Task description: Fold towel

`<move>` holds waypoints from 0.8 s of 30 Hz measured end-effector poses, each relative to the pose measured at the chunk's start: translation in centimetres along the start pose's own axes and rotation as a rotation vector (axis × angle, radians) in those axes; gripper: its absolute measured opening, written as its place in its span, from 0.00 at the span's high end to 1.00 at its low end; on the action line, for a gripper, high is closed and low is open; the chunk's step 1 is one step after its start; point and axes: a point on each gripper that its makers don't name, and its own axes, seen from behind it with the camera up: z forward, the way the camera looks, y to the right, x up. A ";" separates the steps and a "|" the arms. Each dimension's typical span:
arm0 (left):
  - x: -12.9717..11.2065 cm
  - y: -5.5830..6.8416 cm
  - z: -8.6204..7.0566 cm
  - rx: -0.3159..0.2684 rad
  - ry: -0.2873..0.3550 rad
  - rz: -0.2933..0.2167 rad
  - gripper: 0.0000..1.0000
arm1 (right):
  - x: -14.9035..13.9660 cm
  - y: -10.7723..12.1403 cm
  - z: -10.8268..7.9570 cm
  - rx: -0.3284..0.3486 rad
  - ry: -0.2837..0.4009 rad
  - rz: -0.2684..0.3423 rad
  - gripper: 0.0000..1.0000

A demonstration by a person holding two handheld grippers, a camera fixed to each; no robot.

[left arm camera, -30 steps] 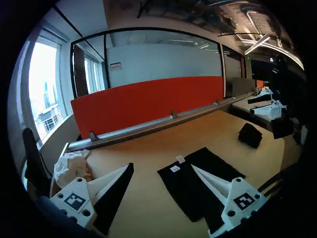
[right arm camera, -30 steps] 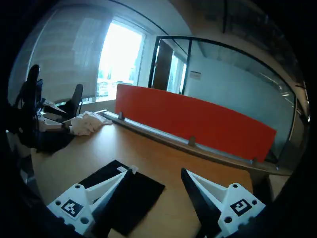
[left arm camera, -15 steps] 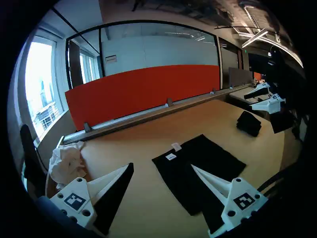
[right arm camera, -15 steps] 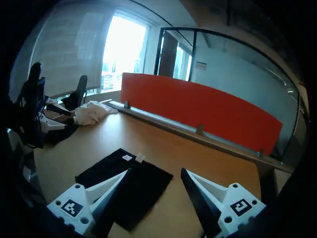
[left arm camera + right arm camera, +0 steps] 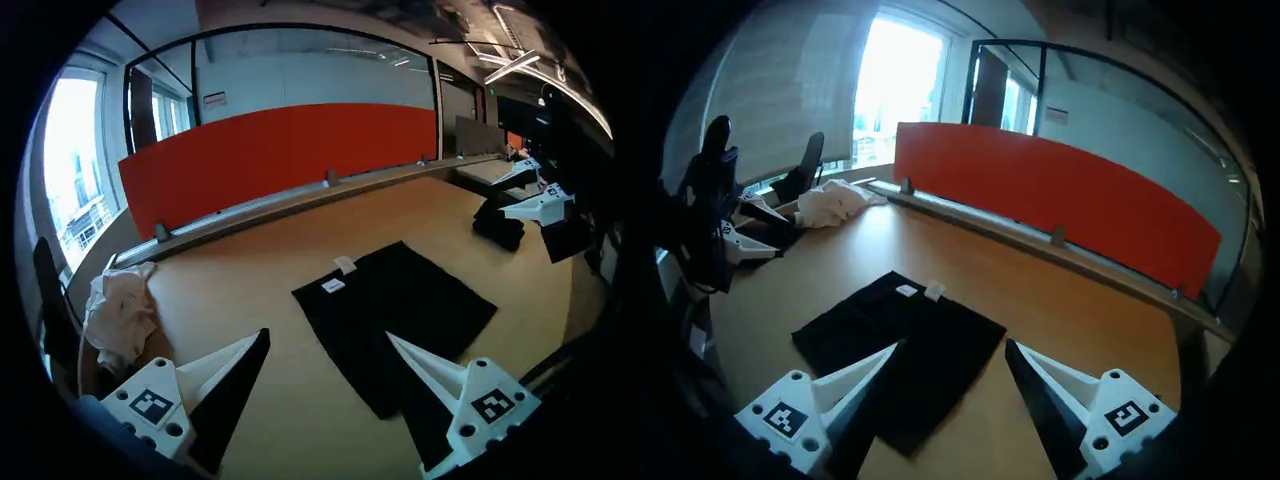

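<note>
1. The left gripper is spread wide and holds nothing. Its fingers are white moulded plastic with dark inner faces, and it hangs above the near edge of the towel.
2. The right gripper is equally wide open and empty, poised over the near part of the towel. No finger appears to touch the cloth.
3. The open stance over the near edge suggests a grasp is being prepared, probably one corner per gripper.
4. The towel is black and matte. It lies flat as a rough rectangle in the middle of the table, with two small white tags at its far edge.
5. The table is smooth, light wood. A red divider panel runs along its far side.
6. A crumpled white cloth lies at the table's end, well apart from the towel. A dark folded bundle lies at the opposite end.
</note>
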 end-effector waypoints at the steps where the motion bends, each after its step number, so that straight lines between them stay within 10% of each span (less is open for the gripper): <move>1: -0.4 0.1 0.1 -0.002 -0.007 0.001 0.04 | -0.4 -0.1 0.1 0.004 -0.005 0.000 0.06; 24: -7.6 2.9 3.0 -0.073 -0.138 0.006 0.04 | -9.3 -2.6 3.4 0.071 -0.155 -0.011 0.06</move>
